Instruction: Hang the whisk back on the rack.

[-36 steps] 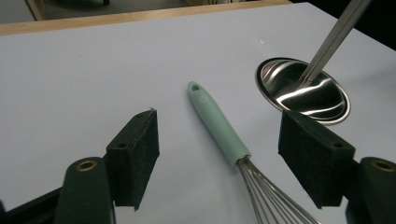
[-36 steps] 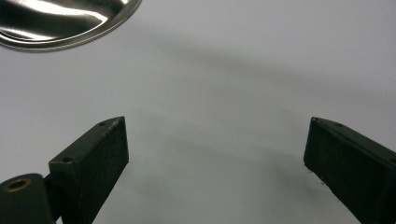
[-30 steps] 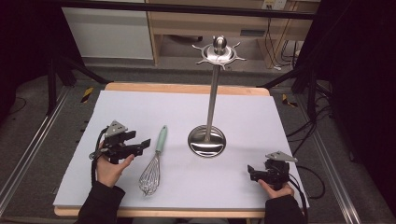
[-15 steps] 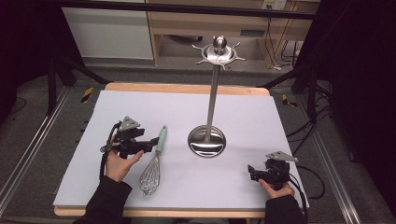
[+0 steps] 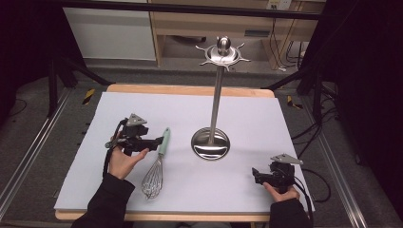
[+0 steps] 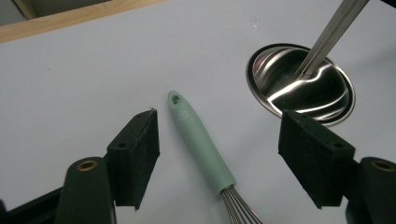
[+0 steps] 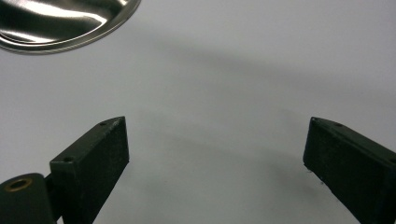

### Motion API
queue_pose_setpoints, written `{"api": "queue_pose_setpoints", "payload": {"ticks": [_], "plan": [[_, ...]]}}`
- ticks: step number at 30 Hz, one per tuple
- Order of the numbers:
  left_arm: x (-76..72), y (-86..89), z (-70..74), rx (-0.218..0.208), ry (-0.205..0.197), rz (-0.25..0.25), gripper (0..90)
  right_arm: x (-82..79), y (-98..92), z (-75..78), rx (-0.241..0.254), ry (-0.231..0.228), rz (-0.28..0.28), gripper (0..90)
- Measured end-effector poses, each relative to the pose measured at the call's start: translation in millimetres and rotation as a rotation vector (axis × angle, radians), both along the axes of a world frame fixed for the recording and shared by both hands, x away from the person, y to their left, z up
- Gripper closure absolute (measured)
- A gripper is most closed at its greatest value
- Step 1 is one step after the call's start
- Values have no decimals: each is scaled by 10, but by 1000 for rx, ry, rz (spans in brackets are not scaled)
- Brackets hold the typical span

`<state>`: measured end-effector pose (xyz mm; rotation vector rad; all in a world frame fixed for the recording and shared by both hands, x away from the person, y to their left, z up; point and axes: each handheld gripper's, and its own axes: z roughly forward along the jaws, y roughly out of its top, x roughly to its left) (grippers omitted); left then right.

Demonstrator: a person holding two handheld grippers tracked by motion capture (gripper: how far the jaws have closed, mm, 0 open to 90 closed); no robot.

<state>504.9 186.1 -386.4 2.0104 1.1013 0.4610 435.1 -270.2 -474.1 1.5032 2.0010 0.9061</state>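
Left gripper poised over the whisk handle, right gripper idle near the front right corner of the table.

From the high view, the whisk (image 5: 156, 164) lay flat on the table (image 5: 247, 185), left of the steel stand (image 5: 211, 142); its long axis ran nearly front to back, green handle pointing away from the person, wire head toward them. The left gripper (image 5: 153, 144) sat just beside the handle, the right gripper (image 5: 255, 175) well apart. In the left gripper view, its fingers (image 6: 135, 154) stood wide apart with the handle (image 6: 201, 144) between them, untouched; the stand's dished base (image 6: 301, 84) held nothing but its pole. In the right gripper view, the fingers (image 7: 93, 158) were spread over bare table.
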Motion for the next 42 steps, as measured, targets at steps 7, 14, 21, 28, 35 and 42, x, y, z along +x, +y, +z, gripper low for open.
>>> {"api": "queue_pose_setpoints", "payload": {"ticks": [7, 14, 21, 28, 35, 42], "plan": [[67, -46, -38, 11, 23, 4, 275, -2, 8, 5, -3, -6, 10, 75], [124, -147, -109, 70, 86, -14, 284, 5, 17, -1, -7, 1, 7, 75], [157, -193, -146, 116, 111, -18, 276, 16, 18, -3, -13, -1, 11, 75], [193, -231, -216, 148, 147, -19, 280, 18, 35, -6, -16, 2, 15, 76], [219, -277, -289, 164, 171, -12, 305, 18, 37, -6, -17, 4, 15, 76], [250, -309, -370, 184, 218, -2, 340, 17, 43, -10, -12, 9, 15, 77]]}}
